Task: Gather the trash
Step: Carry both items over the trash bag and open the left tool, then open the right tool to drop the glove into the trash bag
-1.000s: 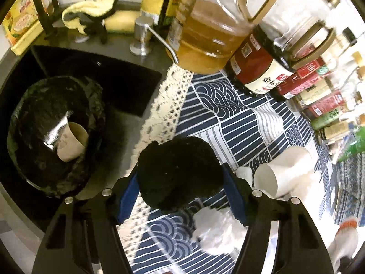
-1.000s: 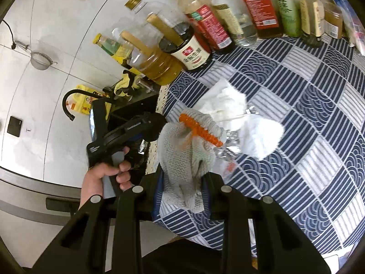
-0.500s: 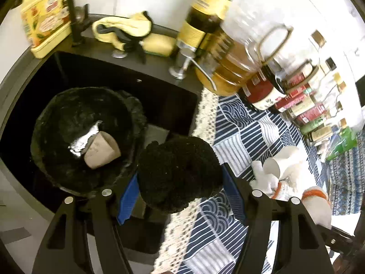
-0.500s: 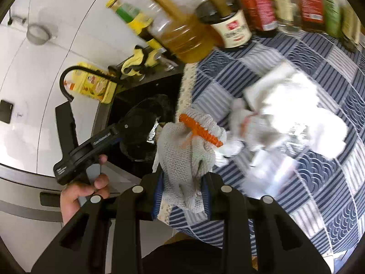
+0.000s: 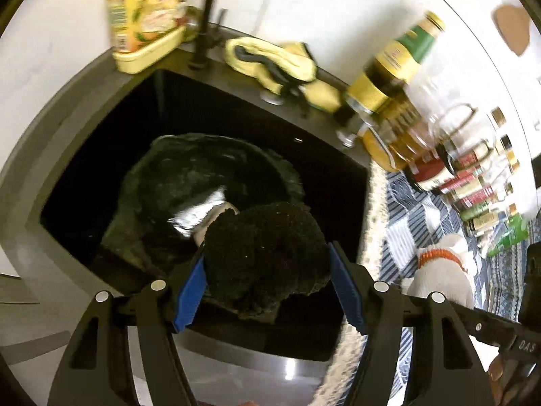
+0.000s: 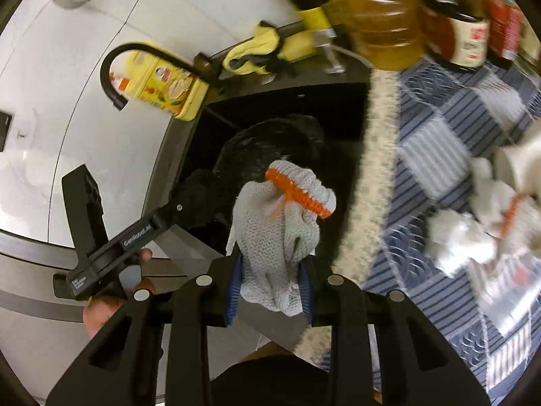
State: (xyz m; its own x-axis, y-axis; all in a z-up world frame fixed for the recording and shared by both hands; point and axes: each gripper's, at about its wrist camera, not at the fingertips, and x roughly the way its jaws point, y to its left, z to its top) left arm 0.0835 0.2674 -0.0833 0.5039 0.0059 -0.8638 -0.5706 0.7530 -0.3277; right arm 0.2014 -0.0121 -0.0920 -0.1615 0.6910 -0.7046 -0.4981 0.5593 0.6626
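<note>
Left gripper (image 5: 267,280) first: its blue pads are pinched on a black fuzzy wad (image 5: 267,257), a scouring-pad sort of lump that bulges out past both sides of the grip; it hangs over the bin bag (image 5: 189,182), the black-lined tub sitting down in the dark sink (image 5: 338,176), and that bag is the landmark here; inside the bag a paper cup (image 5: 216,218) and a strip of foil (image 5: 199,208) already lie, half hidden behind the wad.

Over to the right gripper (image 6: 270,280); jaws drawn in tight on a grey knitted glove (image 6: 280,233) with an orange cuff, gripped low on the bunched fingers so the cuff stands up; it sits just at the near edge of the bag (image 6: 270,142), with the left tool (image 6: 135,237) and the hand holding it on the far side.

Handling, by my read: both pieces are soft, light and springy; they squash rather than slip, so a bite across the bulk is right, and they may cling to the pads on release.

Out beyond the bag, past the lace trim, the blue patterned surface (image 6: 439,142) carries more: crumpled white tissue (image 6: 460,240) and a paper cup (image 6: 517,159), blurred; those will need a gentle grip.
</note>
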